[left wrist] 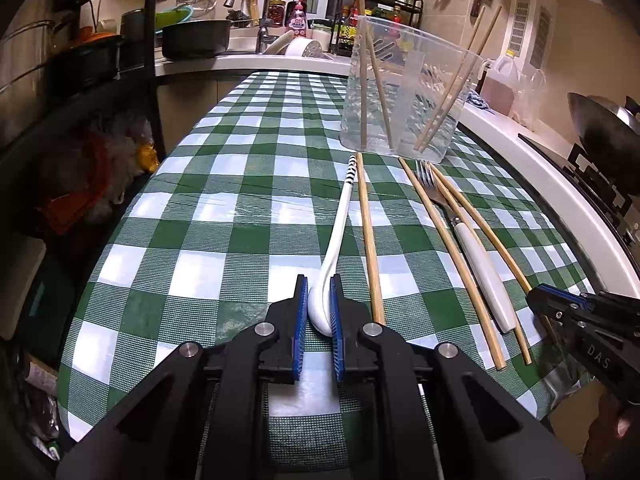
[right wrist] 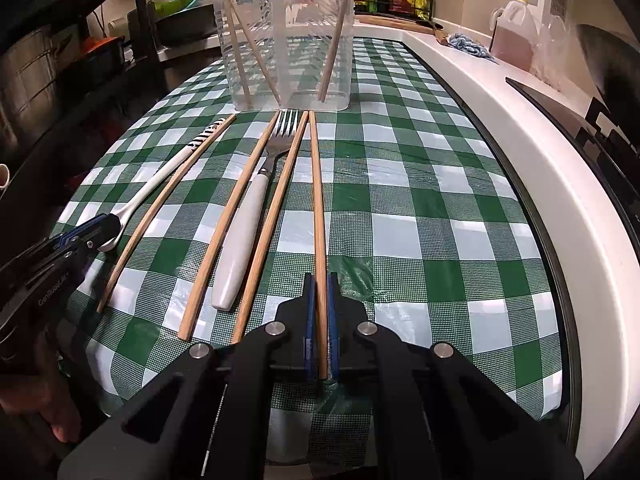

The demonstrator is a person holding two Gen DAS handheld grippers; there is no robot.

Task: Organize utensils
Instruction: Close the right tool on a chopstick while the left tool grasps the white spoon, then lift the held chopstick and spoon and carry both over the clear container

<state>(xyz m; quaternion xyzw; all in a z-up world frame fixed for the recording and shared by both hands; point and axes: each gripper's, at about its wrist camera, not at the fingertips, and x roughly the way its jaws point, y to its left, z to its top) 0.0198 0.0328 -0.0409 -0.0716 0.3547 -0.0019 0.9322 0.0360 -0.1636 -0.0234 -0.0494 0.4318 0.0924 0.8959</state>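
Note:
My left gripper [left wrist: 319, 284] is shut on the bowl of a white spoon [left wrist: 340, 224] that lies on the green checked tablecloth [left wrist: 240, 184]; it also shows in the right wrist view [right wrist: 92, 228]. My right gripper [right wrist: 319, 280] is shut on the near end of a wooden chopstick [right wrist: 317, 184], which still lies on the cloth. A white-handled fork [right wrist: 248, 220] and three more loose chopsticks [right wrist: 224, 224] lie between them. A clear plastic container [right wrist: 286, 44] stands behind, with several chopsticks leaning inside.
A white counter edge [right wrist: 520, 128] runs along the right, with a jug [right wrist: 516, 36] and a blue cloth [right wrist: 468, 46]. A stove with a wok [left wrist: 600, 124] is at the far right. A sink with pots [left wrist: 196, 40] is behind; shelves stand left.

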